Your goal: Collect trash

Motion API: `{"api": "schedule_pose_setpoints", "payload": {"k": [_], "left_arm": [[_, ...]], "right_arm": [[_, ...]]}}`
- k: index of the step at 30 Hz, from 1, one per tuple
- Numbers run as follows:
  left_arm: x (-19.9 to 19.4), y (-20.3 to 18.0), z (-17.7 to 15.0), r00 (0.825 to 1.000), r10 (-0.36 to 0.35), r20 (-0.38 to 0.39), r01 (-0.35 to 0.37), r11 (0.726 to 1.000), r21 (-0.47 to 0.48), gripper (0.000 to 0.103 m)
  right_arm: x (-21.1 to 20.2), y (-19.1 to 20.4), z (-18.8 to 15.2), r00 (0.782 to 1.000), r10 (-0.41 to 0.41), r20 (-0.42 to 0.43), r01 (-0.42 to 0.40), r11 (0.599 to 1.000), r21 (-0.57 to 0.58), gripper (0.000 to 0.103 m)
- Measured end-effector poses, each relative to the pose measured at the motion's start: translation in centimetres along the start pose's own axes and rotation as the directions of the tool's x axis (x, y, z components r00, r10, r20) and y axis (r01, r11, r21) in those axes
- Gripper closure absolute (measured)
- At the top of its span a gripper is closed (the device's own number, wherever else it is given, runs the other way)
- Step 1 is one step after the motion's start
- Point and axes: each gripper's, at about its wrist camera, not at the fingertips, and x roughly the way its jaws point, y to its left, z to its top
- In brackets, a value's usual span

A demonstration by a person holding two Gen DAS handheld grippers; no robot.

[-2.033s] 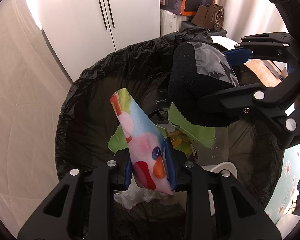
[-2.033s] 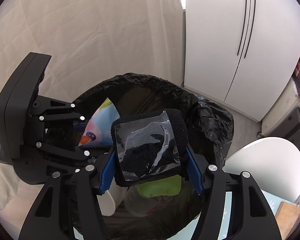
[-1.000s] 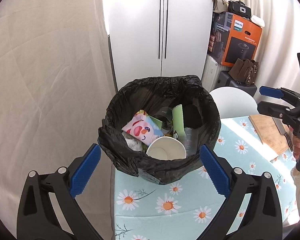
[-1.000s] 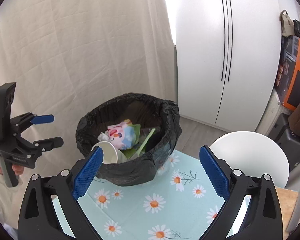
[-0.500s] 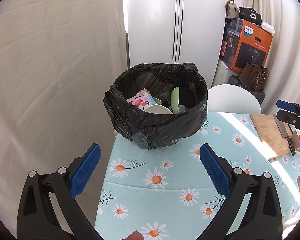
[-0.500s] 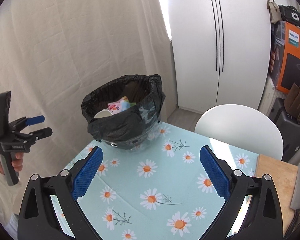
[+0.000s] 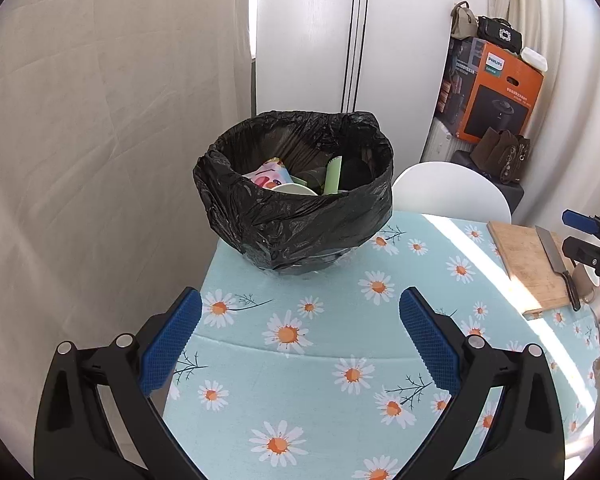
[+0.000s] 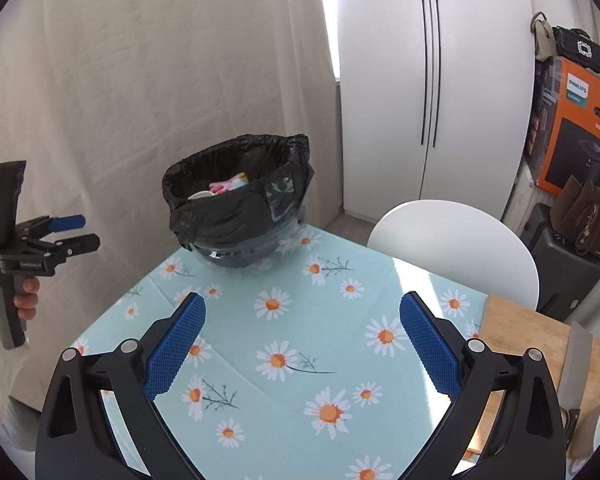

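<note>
**Both grippers back off from the bin, jaws empty**

Since 2 seconds ago, both grippers have let go of their trash and pulled back from the bin (image 7: pixel 296 216). The colourful wrapper (image 7: pixel 270 176) and the black item (image 7: pixel 354 172) now lie inside the black liner beside a paper cup (image 7: pixel 294 189) and a green piece (image 7: pixel 332 174).

The bin stands at the far corner of the table (image 7: pixel 300 360), close to the curtain (image 7: pixel 100 120). Bare daisy cloth lies between it and both grippers. A cutting board (image 7: pixel 528 264) with a knife (image 7: pixel 556 260) lies at the table's right edge, and a white chair (image 7: pixel 452 192) stands just behind.

The left gripper (image 7: pixel 300 340) hangs above the near table edge, jaws spread wide and holding nothing. The right gripper (image 8: pixel 302 344) is likewise spread wide and empty, aimed at the bin from the right.
</note>
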Motion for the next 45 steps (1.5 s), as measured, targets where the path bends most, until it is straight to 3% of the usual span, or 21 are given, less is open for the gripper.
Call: {"api": "schedule_pose_setpoints", "payload": {"k": [20, 45], "left_arm": [[-0.8, -2.2, 1.0, 1.000, 0.021, 0.008, -0.022, 0.994, 0.104, 0.006], [-1.1, -3.6, 1.9, 0.999, -0.026, 0.024, 0.023, 0.994, 0.106, 0.006]], "right_arm": [[-1.4, 0.4, -0.3, 1.000, 0.012, 0.016, -0.012, 1.000, 0.003, 0.010], [-2.8, 1.0, 0.4, 0.999, -0.015, 0.038, 0.015, 1.000, -0.001, 0.010]]}}
